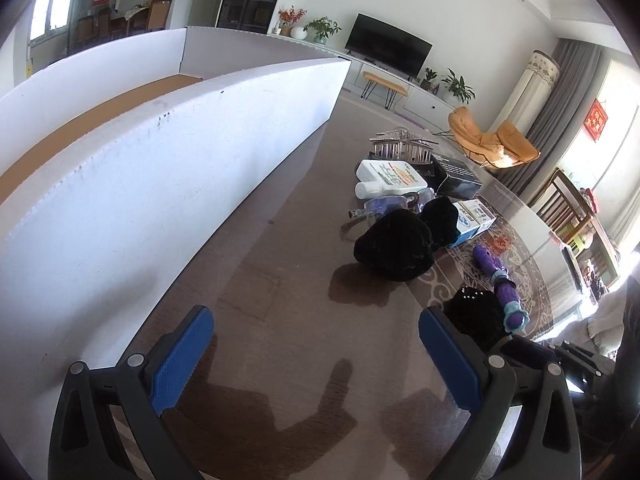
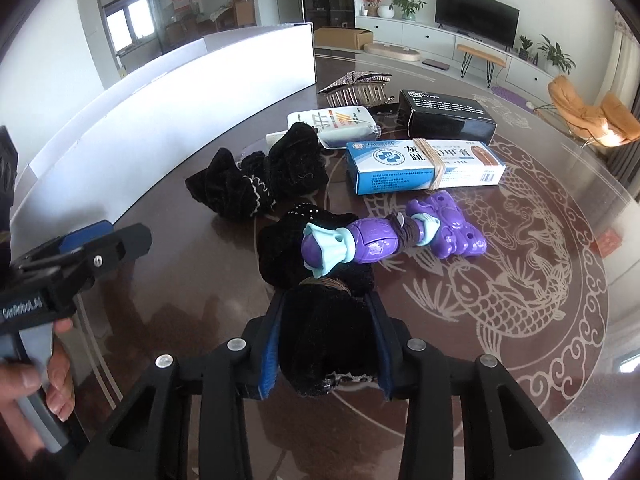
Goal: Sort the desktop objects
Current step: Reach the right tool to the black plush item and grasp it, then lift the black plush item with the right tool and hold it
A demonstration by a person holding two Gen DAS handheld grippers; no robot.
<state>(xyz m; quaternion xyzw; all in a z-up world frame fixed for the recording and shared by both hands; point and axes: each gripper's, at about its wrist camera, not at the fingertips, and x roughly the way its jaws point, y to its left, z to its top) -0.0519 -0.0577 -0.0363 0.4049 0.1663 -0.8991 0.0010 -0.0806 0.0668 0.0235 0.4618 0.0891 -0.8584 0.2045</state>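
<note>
Now right tongs (image 2: 325, 344) squeeze soft black velvet scrunchie (image 2: 320, 344); left tongs (image 1: 316, 364) agape.

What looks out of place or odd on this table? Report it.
Nothing is spilled or broken. The blue medicine box oddly has a rubber band around it, and the purple toy lies partly on a black velvet item.

A dark glass table (image 2: 560, 280) bears black velvet scrunchies (image 2: 256, 184), boxes (image 2: 424, 168) and a purple toy (image 2: 400, 236).
</note>
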